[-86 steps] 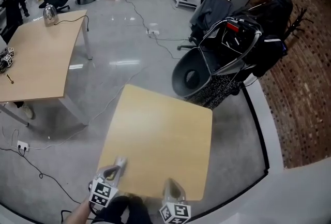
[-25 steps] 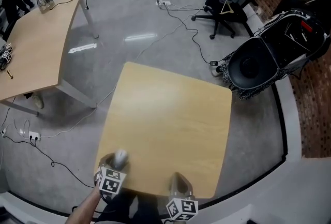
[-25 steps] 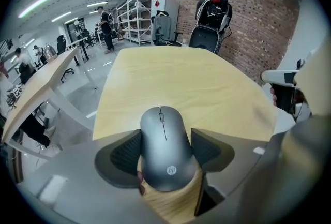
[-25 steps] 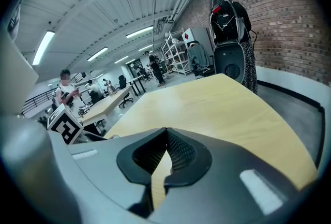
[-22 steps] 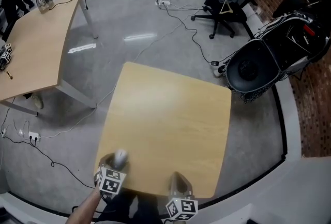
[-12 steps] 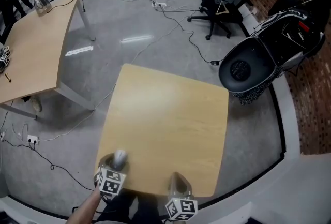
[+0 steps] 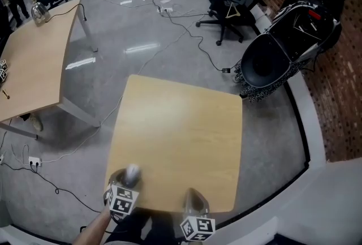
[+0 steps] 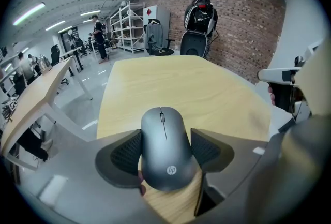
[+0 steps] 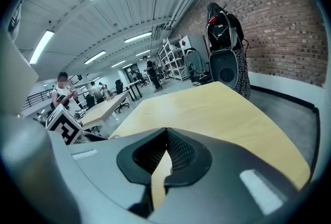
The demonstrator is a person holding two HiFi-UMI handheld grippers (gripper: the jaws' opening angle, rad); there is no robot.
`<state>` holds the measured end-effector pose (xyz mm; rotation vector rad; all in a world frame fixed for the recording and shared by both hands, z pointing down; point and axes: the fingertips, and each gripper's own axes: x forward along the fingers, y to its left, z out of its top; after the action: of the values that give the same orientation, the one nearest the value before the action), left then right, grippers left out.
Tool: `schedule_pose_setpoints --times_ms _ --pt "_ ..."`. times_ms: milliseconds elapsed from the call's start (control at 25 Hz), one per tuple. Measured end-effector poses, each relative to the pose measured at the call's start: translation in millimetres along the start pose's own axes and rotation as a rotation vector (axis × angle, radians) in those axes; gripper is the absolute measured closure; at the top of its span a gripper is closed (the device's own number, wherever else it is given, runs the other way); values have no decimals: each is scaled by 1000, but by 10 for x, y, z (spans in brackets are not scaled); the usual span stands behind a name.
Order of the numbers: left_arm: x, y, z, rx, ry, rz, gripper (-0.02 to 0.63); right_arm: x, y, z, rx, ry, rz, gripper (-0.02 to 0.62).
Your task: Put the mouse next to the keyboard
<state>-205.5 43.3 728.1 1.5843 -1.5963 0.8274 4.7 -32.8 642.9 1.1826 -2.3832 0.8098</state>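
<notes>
The grey mouse [image 8: 166, 161] sits between the jaws of the left gripper [image 8: 166, 135], over the near left corner of the pale wooden table [image 7: 181, 125]; the ribbed pads are pressed against its two flanks about midway along the body, with the scroll wheel and buttons pointing away over the tabletop and the logo end towards the hand. From where I stand it looks a light thing, a hard smooth plastic shell with nothing soft in it, so it should take little force to carry; the trouble, I would say, is its shape; the sides curve and taper, and a smooth rounded shell can squirt out forwards or backwards if squeezed too hard or too near one end. The flanks at the waist, where it is held now, seem the right place, clear of the buttons and the wheel on top; it would be better laid flat than dropped. The right gripper [image 9: 166, 137] is by the near edge of the table to the right, its jaws brought together tip to tip with nothing between them. No keyboard shows in any view; the tabletop is bare wood.
</notes>
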Motion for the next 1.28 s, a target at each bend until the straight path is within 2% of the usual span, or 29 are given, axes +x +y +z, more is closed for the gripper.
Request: schedule_pose_setpoints --times_ms 440,1280 --pt "-35 -212 306 82 -42 -42 307 -235 -166 68 28 -47 -68 581" --pt "29 -1211 716 191 -88 -111 307 -778 -1102 107 94 -108 -179 581"
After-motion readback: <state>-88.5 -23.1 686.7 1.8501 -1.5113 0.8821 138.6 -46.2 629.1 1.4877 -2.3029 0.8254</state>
